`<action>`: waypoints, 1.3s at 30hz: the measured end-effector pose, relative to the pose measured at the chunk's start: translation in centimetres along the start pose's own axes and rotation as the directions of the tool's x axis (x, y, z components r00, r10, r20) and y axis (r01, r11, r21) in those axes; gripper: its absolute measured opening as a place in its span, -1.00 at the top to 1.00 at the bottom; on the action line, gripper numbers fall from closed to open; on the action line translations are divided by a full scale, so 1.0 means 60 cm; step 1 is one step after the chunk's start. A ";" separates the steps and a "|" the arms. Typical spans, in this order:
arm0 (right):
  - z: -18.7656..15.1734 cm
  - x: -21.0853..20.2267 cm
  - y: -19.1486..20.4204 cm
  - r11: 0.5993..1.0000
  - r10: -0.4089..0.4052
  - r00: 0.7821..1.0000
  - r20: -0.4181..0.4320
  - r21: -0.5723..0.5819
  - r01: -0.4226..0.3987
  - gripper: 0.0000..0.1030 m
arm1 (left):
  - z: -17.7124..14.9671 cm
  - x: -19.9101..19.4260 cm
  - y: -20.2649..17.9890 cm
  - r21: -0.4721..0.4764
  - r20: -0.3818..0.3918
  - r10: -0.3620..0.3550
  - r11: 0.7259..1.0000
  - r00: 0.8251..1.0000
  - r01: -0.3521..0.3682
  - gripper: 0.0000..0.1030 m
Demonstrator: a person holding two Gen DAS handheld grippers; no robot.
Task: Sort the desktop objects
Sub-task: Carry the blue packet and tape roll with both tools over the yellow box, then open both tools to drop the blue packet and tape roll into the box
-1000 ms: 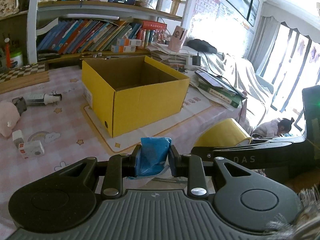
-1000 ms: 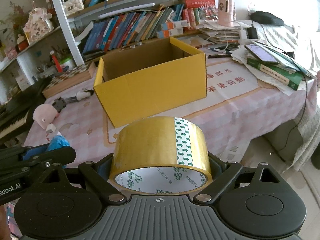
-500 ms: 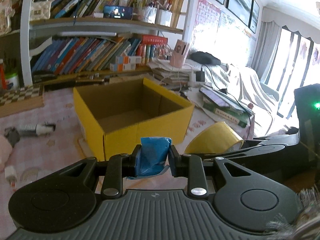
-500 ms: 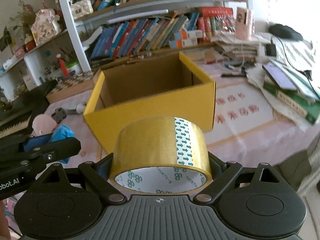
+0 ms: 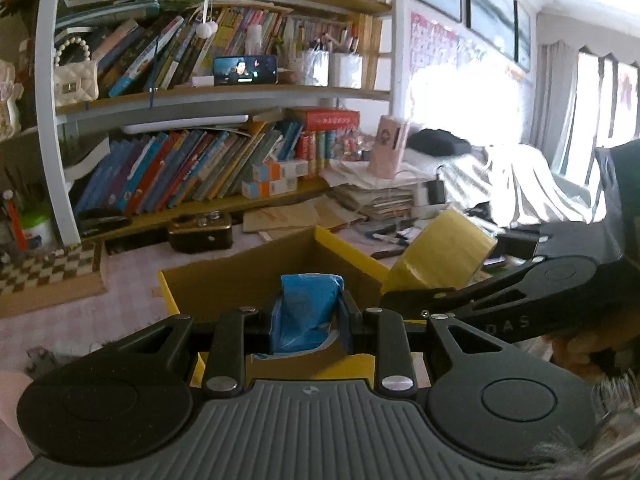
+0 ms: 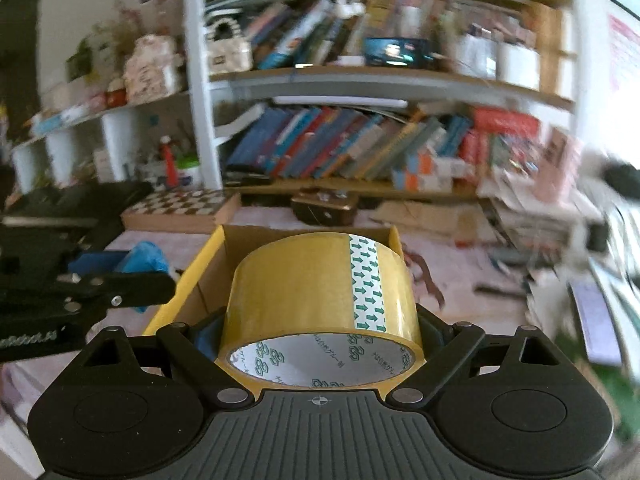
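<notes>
Moved: both tongs came up close over the yellow box, which was farther off before.
Left view: left tongs pinch the blue packet above the box's open top, ready to drop.
Right view: right tongs grip the tape roll sideways; the box wall sits close, the left tongs beside.

Was lived-in home study: bookshelf crammed with leaning books, cream handbag on shelf, chessboard, paper stacks on pink-clothed table, curtained windows.
</notes>
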State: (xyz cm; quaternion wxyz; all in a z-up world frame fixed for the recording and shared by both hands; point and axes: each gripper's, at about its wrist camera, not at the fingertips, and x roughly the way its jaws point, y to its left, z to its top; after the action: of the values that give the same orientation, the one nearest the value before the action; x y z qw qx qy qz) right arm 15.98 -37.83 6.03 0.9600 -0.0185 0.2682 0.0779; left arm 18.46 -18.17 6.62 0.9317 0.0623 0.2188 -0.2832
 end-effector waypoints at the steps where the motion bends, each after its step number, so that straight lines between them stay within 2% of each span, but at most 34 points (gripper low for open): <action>1: 0.008 0.012 -0.003 0.999 0.015 1.000 -0.002 -0.035 -0.015 -0.80 | 0.004 0.009 0.001 0.005 -0.004 0.005 1.000 1.000 -0.005 0.51; 6: 0.035 0.079 -0.011 0.981 0.073 0.997 -0.040 -0.176 -0.079 -0.80 | 0.032 0.073 0.009 0.051 -0.054 0.041 0.998 0.998 -0.038 0.51; 10: 0.048 0.144 -0.011 0.942 0.112 0.987 -0.114 -0.305 -0.142 -0.80 | 0.050 0.127 0.020 0.107 -0.094 0.082 0.992 0.992 -0.071 0.51; 13: 0.052 0.191 -0.005 0.891 0.140 0.972 -0.190 -0.403 -0.208 -0.80 | 0.057 0.173 0.031 0.157 -0.135 0.119 0.983 0.984 -0.098 0.51; 19: 0.041 0.275 0.020 0.747 0.139 0.930 -0.341 -0.581 -0.324 -0.80 | 0.049 0.263 0.055 0.225 -0.279 0.145 0.971 0.949 -0.082 0.51; 22: 0.036 0.310 0.028 0.691 0.126 0.907 -0.401 -0.621 -0.370 -0.80 | 0.039 0.299 0.065 0.245 -0.342 0.155 0.967 0.927 -0.072 0.51; 25: 0.030 0.343 0.033 0.656 0.106 0.884 -0.455 -0.636 -0.406 -0.80 | 0.027 0.325 0.069 0.258 -0.393 0.156 0.965 0.906 -0.054 0.51; 29: 0.020 0.379 0.041 0.602 0.077 0.836 -0.543 -0.643 -0.473 -0.80 | 0.014 0.349 0.068 0.274 -0.453 0.138 0.962 0.881 -0.010 0.51; 33: 0.007 0.401 0.047 0.560 0.043 0.809 -0.586 -0.656 -0.506 -0.80 | 0.003 0.363 0.070 0.272 -0.490 0.135 0.962 0.861 0.004 0.51; 37: 0.004 0.405 0.051 0.541 0.030 0.817 -0.576 -0.678 -0.498 -0.80 | -0.001 0.365 0.073 0.271 -0.502 0.137 0.963 0.854 0.005 0.44; 39: 0.002 0.403 0.051 0.539 0.030 0.824 -0.566 -0.685 -0.490 -0.81 | -0.001 0.360 0.073 0.269 -0.490 0.138 0.963 0.861 -0.001 0.12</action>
State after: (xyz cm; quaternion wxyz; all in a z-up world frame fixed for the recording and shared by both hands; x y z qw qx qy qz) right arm 35.95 -31.43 -6.35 0.7180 -0.4301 0.4356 0.3312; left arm 36.95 -25.32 -3.06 0.8353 0.2633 0.4135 -0.2489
